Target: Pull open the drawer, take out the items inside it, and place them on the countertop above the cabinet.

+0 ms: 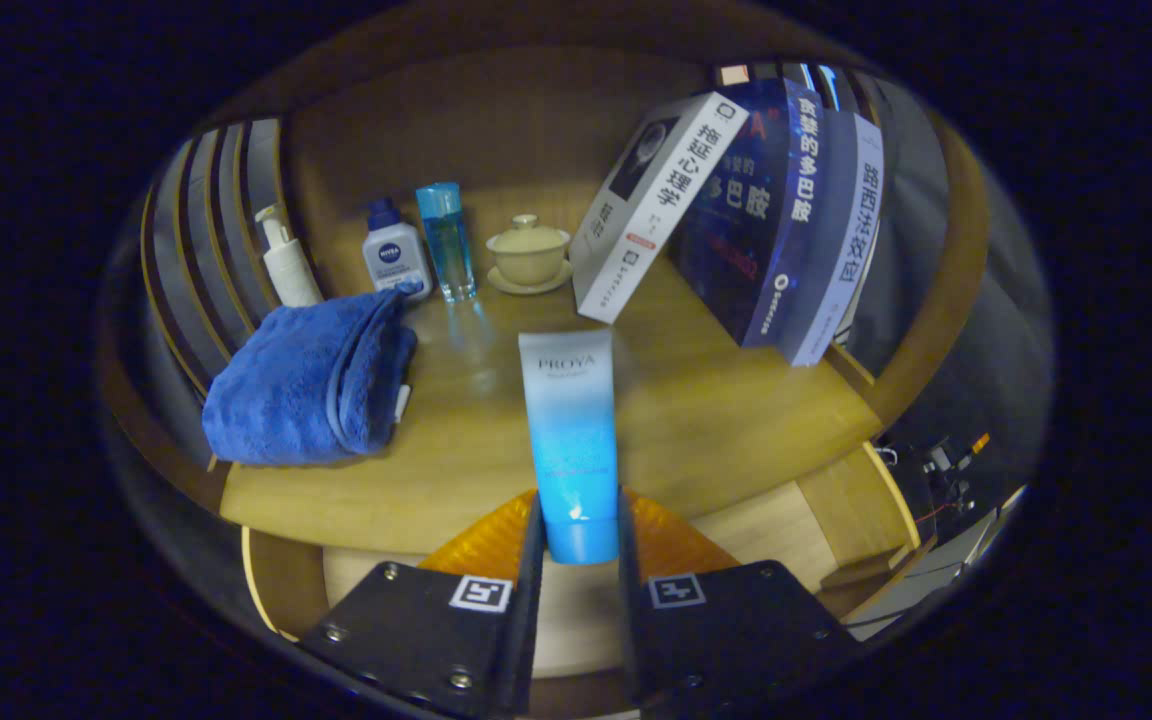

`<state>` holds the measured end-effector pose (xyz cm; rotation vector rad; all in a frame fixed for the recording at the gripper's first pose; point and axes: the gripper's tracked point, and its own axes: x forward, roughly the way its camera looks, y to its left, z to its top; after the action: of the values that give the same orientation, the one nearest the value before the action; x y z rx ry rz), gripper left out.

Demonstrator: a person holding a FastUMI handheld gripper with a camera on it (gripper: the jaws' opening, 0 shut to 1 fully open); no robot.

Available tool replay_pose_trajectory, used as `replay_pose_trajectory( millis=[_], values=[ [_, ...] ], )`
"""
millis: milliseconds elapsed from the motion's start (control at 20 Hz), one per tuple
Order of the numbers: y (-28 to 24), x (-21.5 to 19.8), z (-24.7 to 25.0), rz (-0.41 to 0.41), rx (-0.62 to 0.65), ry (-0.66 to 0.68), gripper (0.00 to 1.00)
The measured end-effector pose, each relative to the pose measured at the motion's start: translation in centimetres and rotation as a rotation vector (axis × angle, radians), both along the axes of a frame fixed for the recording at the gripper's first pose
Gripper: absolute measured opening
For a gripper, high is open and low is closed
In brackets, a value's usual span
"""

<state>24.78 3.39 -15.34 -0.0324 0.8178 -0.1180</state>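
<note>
My gripper [576, 525] is shut on a blue-and-white cosmetic tube [569, 420], both fingers pressing its capped lower end. The tube sticks forward over the wooden countertop [716, 420], which lies just ahead of the fingers. Whether the tube touches the wood I cannot tell. The drawer itself is hidden below the fingers.
A folded blue towel [311, 375] lies left of the tube. Behind it stand a white pump bottle [286, 260], a small white bottle [394, 255], a clear blue bottle [446, 240] and a lidded cup on a saucer [529, 253]. Leaning books [736, 210] fill the right.
</note>
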Motion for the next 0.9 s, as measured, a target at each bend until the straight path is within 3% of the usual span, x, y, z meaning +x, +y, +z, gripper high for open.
replay_pose_trajectory(
  millis=[300,500,600,900],
  values=[
    [0.2,2.2,-0.4,0.016,0.023,-0.001,0.35],
    [0.0,2.7,-0.1,0.029,0.027,-0.019,0.41],
    [0.3,2.7,0.9,0.047,0.030,-0.069,0.49],
    [0.3,1.9,7.8,0.074,0.007,-0.328,0.49]
  ],
)
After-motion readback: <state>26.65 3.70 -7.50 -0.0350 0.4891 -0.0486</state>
